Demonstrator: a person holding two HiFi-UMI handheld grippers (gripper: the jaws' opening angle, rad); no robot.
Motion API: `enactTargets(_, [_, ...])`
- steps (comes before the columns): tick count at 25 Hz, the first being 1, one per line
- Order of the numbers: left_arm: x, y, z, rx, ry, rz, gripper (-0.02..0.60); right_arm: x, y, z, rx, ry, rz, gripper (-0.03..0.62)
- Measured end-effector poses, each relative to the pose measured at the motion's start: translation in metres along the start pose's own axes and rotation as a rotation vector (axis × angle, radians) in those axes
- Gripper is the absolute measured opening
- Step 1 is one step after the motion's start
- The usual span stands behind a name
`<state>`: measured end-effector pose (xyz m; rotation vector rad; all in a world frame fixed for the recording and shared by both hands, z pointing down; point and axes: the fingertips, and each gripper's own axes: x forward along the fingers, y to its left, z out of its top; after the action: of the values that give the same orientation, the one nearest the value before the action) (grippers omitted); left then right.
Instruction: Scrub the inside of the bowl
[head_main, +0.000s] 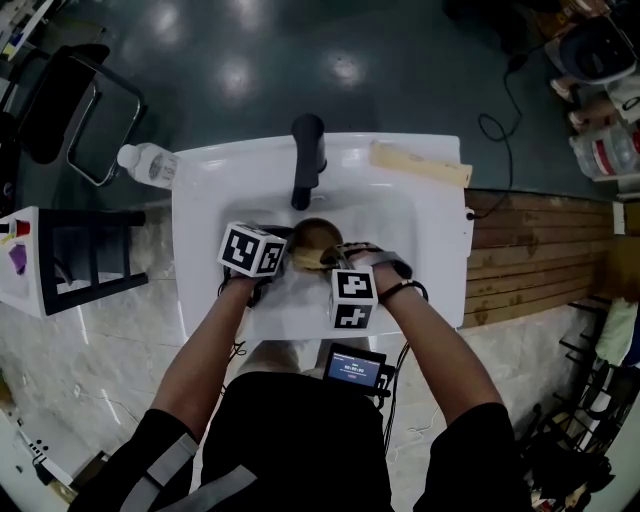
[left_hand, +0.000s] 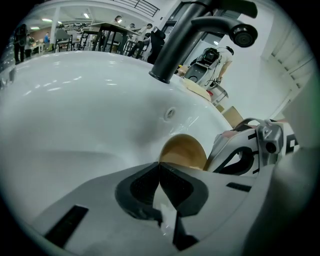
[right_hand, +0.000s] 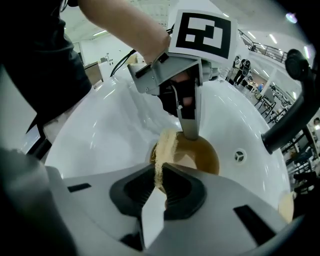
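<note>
A brown wooden bowl (head_main: 316, 236) lies in the white sink (head_main: 210, 200), just below the faucet. My left gripper (head_main: 288, 248) is shut on the bowl's rim; in the right gripper view one of its fingers (right_hand: 189, 122) comes down onto the bowl's (right_hand: 202, 156) far edge. In the left gripper view its jaws (left_hand: 159, 169) meet right at the bowl (left_hand: 184, 152). My right gripper (right_hand: 160, 181) is shut on a pale fibrous scrub pad (right_hand: 165, 149), which hangs over the bowl's near rim. The head view shows the right gripper (head_main: 332, 260) beside the bowl with the pad (head_main: 305, 260).
A black faucet (head_main: 307, 160) rises behind the bowl. An overflow hole (right_hand: 240, 156) sits in the basin wall. A plastic bottle (head_main: 148, 165) lies at the sink's left corner, a pale wooden block (head_main: 420, 165) at its back right. A dark frame (head_main: 85, 255) stands left.
</note>
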<state>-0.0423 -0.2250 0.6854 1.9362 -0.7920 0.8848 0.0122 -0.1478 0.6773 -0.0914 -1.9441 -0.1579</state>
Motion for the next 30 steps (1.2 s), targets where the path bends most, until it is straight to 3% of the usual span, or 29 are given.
enactTargets(10, [0.0, -0.003, -0.006, -0.023, 0.044, -0.026, 0.011, -0.018, -0.019, -0.014, 0.042, 0.024, -0.07, 0.043])
enactTargets(18, [-0.001, -0.007, -0.004, -0.046, 0.046, -0.036, 0.012, -0.019, -0.058, -0.031, 0.23, 0.05, -0.158, 0.043])
enactTargets(26, [-0.002, -0.012, -0.004, -0.053, 0.041, -0.032, 0.014, -0.009, -0.078, -0.03, 0.482, 0.065, -0.229, 0.043])
enactTargets(30, [-0.003, -0.013, -0.001, -0.052, 0.032, -0.027, 0.014, -0.004, -0.083, -0.02, 0.509, 0.069, -0.259, 0.043])
